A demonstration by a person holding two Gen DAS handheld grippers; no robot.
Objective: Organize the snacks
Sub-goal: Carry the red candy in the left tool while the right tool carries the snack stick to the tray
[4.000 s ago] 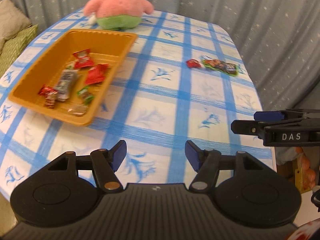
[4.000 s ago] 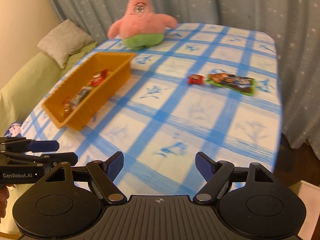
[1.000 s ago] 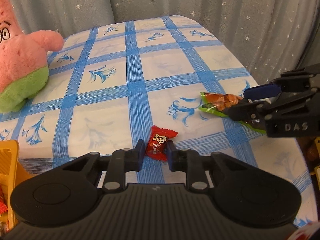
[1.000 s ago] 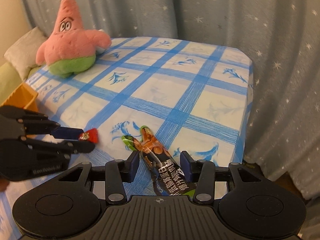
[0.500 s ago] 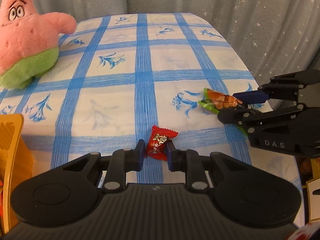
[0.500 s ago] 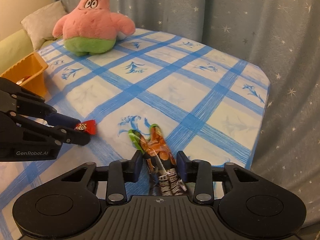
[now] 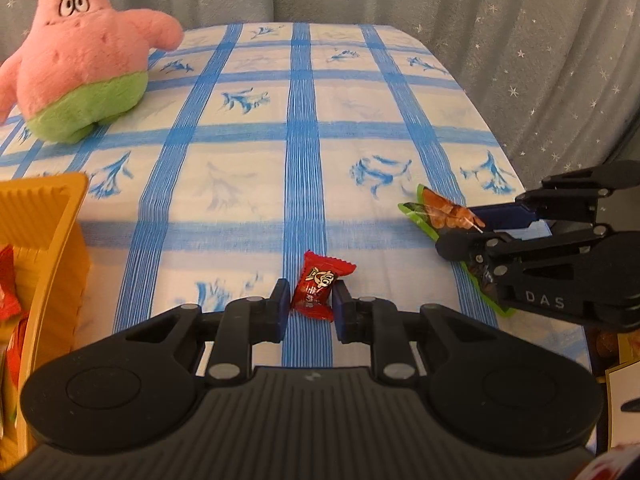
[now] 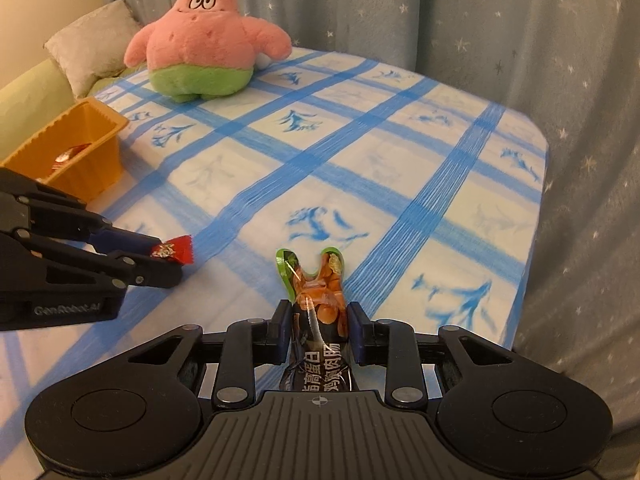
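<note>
Left wrist view: the left gripper (image 7: 308,306) is clamped on a red candy (image 7: 319,285) at lower centre, above the checked bench (image 7: 248,184). At right, the right gripper (image 8: 319,334) pinches a green-edged sausage pack (image 8: 318,308). An orange tray (image 8: 86,148) sits at left, a pink plush (image 8: 204,52) in the upper left.
</note>
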